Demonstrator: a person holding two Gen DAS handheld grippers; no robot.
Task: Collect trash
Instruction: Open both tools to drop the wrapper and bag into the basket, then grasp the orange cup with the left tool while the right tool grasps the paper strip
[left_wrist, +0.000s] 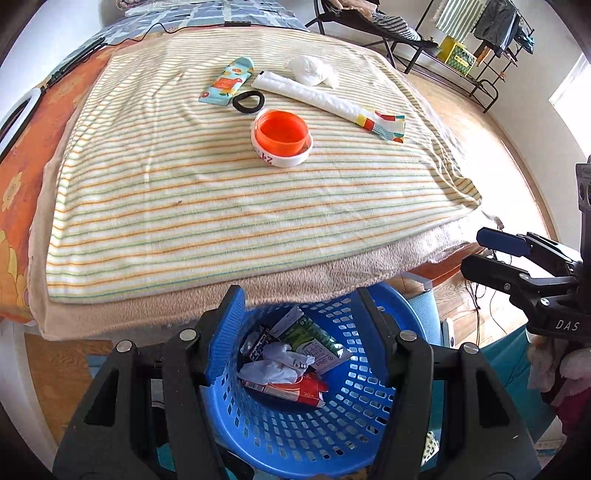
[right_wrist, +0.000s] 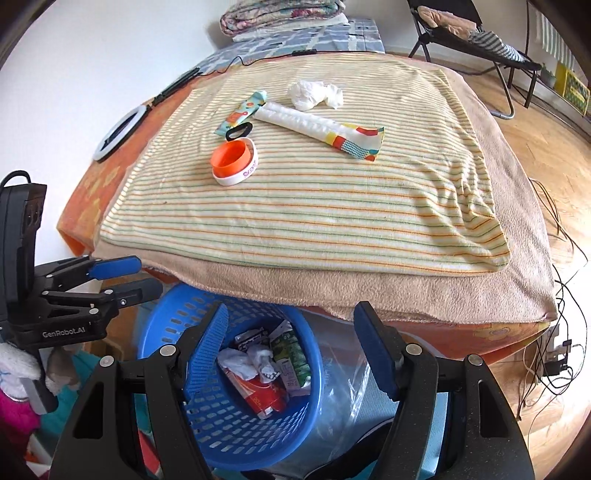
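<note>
A blue plastic basket (left_wrist: 343, 417) (right_wrist: 225, 421) stands below the bed's front edge and holds crumpled paper (left_wrist: 280, 363) (right_wrist: 251, 362), a green carton (left_wrist: 317, 341) (right_wrist: 291, 360) and a red packet (left_wrist: 291, 389) (right_wrist: 258, 395). My left gripper (left_wrist: 299, 328) (right_wrist: 142, 275) is open and empty above the basket. My right gripper (right_wrist: 291, 343) (left_wrist: 480, 251) is open and empty over the basket's right rim. On the striped blanket (left_wrist: 184, 192) (right_wrist: 332, 199) lie a crumpled white tissue (left_wrist: 312, 70) (right_wrist: 314, 94), a long white wrapper (left_wrist: 325, 99) (right_wrist: 317, 125) and a teal wrapper (left_wrist: 229, 79) (right_wrist: 243, 110).
An orange cap in a white lid (left_wrist: 282, 136) (right_wrist: 234, 158) and a black hair tie (left_wrist: 248, 101) (right_wrist: 238, 131) also lie on the blanket. A ring light (right_wrist: 120, 131) rests at the bed's left. A folding chair (right_wrist: 476, 33), wooden floor and cables (right_wrist: 554, 354) are to the right.
</note>
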